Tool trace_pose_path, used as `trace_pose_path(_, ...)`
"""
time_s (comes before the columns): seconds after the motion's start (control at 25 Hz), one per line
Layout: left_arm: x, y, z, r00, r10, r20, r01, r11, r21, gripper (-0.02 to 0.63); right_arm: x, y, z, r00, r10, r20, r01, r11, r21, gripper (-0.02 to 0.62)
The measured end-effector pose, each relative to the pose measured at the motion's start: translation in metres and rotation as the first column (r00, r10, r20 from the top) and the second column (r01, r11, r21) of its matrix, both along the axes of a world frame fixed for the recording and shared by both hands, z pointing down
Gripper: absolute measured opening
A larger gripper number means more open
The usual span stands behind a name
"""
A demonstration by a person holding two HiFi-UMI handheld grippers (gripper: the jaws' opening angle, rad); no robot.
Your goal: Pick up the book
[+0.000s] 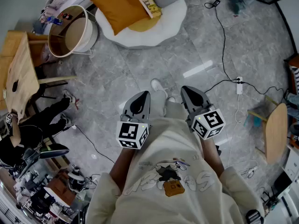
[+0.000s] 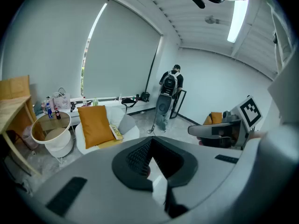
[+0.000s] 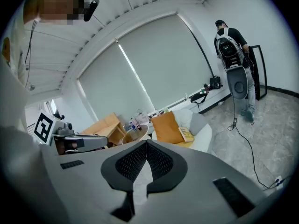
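Note:
The book, yellow with dark print, lies on a white floor seat beside an orange cushion, far ahead across the grey floor. It also shows as the book in the left gripper view and the book in the right gripper view. Both grippers are held close to my chest, well short of it. My left gripper is shut and holds nothing; its jaws meet at the tip. My right gripper is likewise shut and bare, the jaws touching.
A round white side table stands left of the seat, a wooden table further left. Cables and a power strip cross the floor at right, near a wooden chair. A person with a backpack stands at the far wall.

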State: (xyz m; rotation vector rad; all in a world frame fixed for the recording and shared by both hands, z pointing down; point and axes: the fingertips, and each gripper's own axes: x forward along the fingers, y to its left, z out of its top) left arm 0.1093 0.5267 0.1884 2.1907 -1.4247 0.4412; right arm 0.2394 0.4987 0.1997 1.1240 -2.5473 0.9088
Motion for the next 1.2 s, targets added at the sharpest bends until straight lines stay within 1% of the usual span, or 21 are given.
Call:
trace_pose_path(0.08,0.01,0.026,-0.001,1.0,0.005,0.015,-0.005,1.0,-0.004,0.005,0.002,0.025,0.005,1.0,-0.015,0.008,0.015,1.0,-0.009,0.025)
trace_pose_path(0.2,0.017,0.054,-0.003,1.0,-0.01,0.002,0.01,1.0,0.004,0.005,0.001,0.058,0.008,0.999,-0.047,-0.003,0.047,0.999,-0.013,0.025)
trace_pose_path(0.32,0.017,0.067,-0.006,1.0,-0.017,-0.017,0.017,1.0,0.009,0.005,-0.005,0.081,-0.003,0.998,-0.06,-0.003,0.06,0.998,0.007,0.025)
trace_pose_path(0.4,0.023,0.068,-0.014,1.0,-0.01,-0.013,0.01,0.999,0.034,0.005,0.0,0.09,-0.01,0.998,-0.061,0.0,0.061,0.998,0.022,0.025)
trace_pose_path(0.48,0.03,0.066,-0.024,1.0,-0.003,-0.002,0.003,0.998,0.062,0.005,0.007,0.092,-0.017,0.999,-0.043,0.014,0.042,0.998,0.041,0.025)
trace_pose_path(0.56,0.031,0.065,-0.027,1.0,-0.003,-0.001,0.003,0.997,0.073,0.005,0.009,0.089,-0.025,0.999,-0.023,0.035,0.02,0.998,0.064,0.025)
trace_pose_path(0.68,0.023,0.065,-0.022,1.0,-0.007,-0.009,0.008,0.998,0.056,0.005,-0.001,0.082,-0.028,0.999,-0.031,0.034,0.028,0.997,0.078,0.025)
trace_pose_path(0.84,0.005,0.054,-0.012,1.0,-0.01,-0.02,0.011,0.999,0.038,0.005,-0.02,0.073,-0.013,0.999,-0.037,0.016,0.036,0.999,0.032,0.025)
trace_pose_path(0.92,-0.008,0.039,-0.009,0.999,-0.019,-0.039,0.021,0.999,0.033,0.005,-0.033,0.063,-0.008,0.999,-0.041,0.003,0.041,0.999,0.024,0.025)
trace_pose_path(1.04,-0.027,0.011,-0.007,0.998,-0.007,-0.058,0.009,0.999,0.038,0.005,-0.052,0.035,-0.008,0.999,-0.033,-0.017,0.034,0.999,0.033,0.025)
trace_pose_path(1.2,-0.059,-0.039,-0.011,0.997,0.025,-0.072,-0.022,0.999,0.045,0.005,-0.079,-0.014,-0.012,0.999,0.033,-0.018,-0.032,0.999,0.028,0.025)
